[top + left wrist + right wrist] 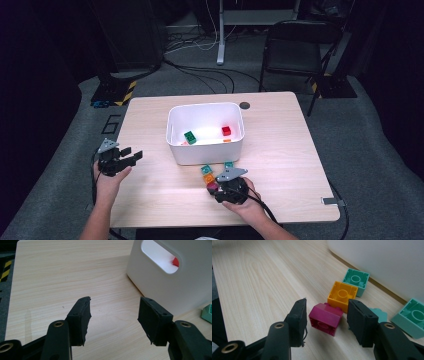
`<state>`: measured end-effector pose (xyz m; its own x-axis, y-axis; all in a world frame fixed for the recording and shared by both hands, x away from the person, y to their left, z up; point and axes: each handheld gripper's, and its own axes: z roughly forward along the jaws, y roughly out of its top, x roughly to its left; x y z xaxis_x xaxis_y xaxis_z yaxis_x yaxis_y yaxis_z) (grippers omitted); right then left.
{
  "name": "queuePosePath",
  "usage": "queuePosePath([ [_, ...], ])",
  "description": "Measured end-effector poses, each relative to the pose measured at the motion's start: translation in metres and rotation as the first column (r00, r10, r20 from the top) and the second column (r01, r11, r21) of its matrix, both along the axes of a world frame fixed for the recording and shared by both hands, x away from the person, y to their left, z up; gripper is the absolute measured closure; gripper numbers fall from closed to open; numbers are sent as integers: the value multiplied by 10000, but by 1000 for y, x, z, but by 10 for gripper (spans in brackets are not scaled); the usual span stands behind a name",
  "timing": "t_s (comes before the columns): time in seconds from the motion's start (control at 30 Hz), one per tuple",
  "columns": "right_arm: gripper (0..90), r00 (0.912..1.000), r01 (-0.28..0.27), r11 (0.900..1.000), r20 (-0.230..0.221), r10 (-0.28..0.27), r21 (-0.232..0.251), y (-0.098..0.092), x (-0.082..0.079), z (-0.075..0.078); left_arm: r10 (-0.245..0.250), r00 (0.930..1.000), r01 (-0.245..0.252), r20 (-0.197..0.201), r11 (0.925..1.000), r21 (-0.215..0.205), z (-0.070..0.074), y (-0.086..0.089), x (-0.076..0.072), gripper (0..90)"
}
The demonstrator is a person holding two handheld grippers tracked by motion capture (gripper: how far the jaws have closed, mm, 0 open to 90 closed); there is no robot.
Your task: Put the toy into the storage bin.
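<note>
Right gripper view: right gripper [327, 322] is standing open, magenta brick [325, 318] lying between its jaws, unpinched — left gripper [113, 320] idling open, farther off.

A magenta brick [325, 318], an orange brick [342, 293] and teal bricks [356, 280] lie on the pale wood-grain table [262, 277]; the bin [205, 135] is white.

one white bin [206, 150], one table [280, 150], two tools, seven blocks
</note>
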<state>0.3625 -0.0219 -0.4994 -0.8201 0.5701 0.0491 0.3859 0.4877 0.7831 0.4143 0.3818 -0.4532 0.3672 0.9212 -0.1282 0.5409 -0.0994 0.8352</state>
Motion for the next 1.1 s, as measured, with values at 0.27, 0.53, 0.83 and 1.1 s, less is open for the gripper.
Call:
queuePosePath([
  [0.27, 502, 9997, -199, 9994, -109, 196, -272, 5, 0, -7, -16, 10000, 16, -15, 10000, 24, 0, 0, 0, 428],
  [0.53, 513, 9992, -343, 9984, -219, 333, -451, 15, 1, -13, 44, 10000, -43, 74, 10000, -57, -2, -1, 0, 428],
  [0.83, 566, 9986, -529, 9972, -118, 523, -529, 23, 0, -16, -2, 10000, 2, -17, 10000, -1, -1, -1, 0, 428],
  [1.1, 583, 9972, -748, 9955, -118, 742, -585, 22, -1, -13, 32, 10000, -32, 56, 10000, -47, -1, -1, 0, 428],
])
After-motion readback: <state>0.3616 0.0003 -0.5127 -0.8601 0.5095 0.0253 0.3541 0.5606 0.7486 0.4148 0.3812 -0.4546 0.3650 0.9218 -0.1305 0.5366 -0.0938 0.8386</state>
